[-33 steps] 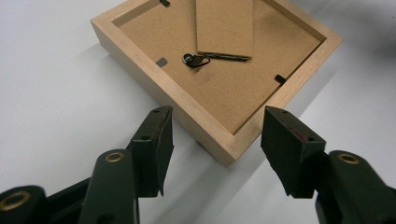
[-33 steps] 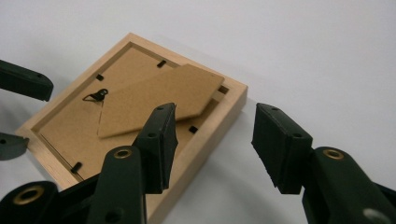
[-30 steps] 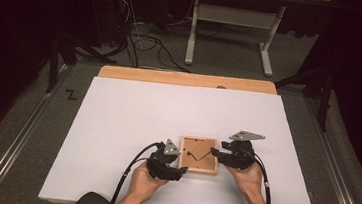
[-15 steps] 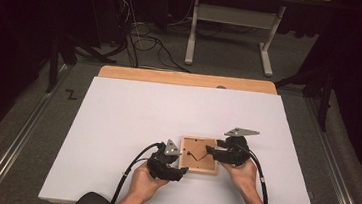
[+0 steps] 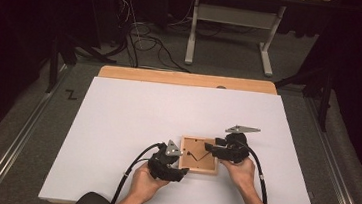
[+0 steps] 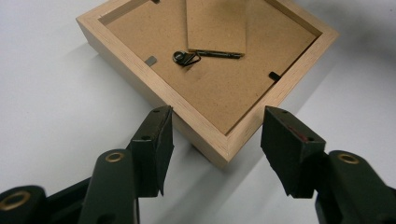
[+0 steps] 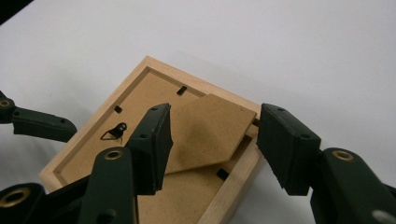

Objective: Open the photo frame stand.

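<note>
White table (image 5: 116, 126) across mid-frame of high view. Wooden picture frame (image 5: 199, 155) face-down, lower centre. Left gripper (image 6: 215, 140) at frame's lower-left corner, jaws spread, corner between them, untouched. Right gripper (image 7: 212, 140) over frame's right edge, jaws apart astride raised stand flap (image 7: 208, 130). Small black hanger (image 6: 186, 57) on backing.

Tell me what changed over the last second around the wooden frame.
The right gripper drew back a little toward the person and now reaches over the frame's right edge, jaws open around the hinged stand flap. Nothing was gripped or released. The picture frame stayed face down on the white table, and the left gripper stayed open at its near left corner.
</note>
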Demonstrator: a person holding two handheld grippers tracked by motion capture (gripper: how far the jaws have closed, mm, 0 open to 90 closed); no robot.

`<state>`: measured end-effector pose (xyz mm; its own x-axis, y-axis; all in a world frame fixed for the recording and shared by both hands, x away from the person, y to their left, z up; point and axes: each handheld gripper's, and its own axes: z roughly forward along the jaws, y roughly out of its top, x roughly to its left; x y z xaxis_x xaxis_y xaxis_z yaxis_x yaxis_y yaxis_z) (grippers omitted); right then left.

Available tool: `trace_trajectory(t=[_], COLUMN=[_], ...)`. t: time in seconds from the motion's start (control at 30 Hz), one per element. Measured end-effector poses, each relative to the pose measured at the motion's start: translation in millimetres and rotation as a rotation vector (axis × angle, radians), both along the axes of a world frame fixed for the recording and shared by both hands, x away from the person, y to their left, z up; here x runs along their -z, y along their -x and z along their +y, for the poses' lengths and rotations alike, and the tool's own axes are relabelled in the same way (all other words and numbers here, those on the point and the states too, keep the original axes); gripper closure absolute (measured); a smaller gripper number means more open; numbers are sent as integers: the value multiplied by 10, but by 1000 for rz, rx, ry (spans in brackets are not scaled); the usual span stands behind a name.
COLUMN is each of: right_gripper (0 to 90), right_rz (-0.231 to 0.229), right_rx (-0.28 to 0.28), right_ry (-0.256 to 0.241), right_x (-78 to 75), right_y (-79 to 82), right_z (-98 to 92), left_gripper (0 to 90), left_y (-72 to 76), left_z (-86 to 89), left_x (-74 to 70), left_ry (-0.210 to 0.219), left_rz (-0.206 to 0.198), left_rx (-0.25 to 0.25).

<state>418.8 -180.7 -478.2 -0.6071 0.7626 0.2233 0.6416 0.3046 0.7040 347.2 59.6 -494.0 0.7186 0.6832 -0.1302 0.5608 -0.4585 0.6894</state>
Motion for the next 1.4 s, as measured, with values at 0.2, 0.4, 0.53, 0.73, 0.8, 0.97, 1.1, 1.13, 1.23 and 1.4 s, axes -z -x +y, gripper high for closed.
trace_trajectory(t=[0.2,0.4,0.53,0.73,0.8,0.97,1.1,1.13,1.23,1.4], right_gripper=[451,458,468,524,565,610,635,646,655,666], right_rz=[15,18,-17,-49,-80,-101,-110,-115,-118,-128], right_rx=[-1,-6,-18,-35,-47,-83,-118,-134,-143,-169], right_ry=[-22,-71,-74,-75,-75,-78,-78,-76,-74,-63], right_x=[1,-39,-88,-142,-185,-251,-290,-298,-306,-337], right_y=[-11,8,44,83,123,172,214,231,249,300], right_z=[5,-8,8,22,44,94,176,210,241,301], left_gripper=[438,438,437,437,437,437,437,437,438,437], left_y=[2,0,0,0,0,1,1,1,1,2], left_z=[-2,-3,-5,-5,-6,-6,-7,-7,-7,-7], left_x=[1,1,1,1,1,1,1,1,1,0], left_ry=[3,0,1,1,1,1,1,1,1,0], left_rz=[3,-1,-2,-2,-3,-3,-3,-3,-3,-3], left_rx=[-2,-1,-1,-2,-2,-2,-2,-2,-2,-2])
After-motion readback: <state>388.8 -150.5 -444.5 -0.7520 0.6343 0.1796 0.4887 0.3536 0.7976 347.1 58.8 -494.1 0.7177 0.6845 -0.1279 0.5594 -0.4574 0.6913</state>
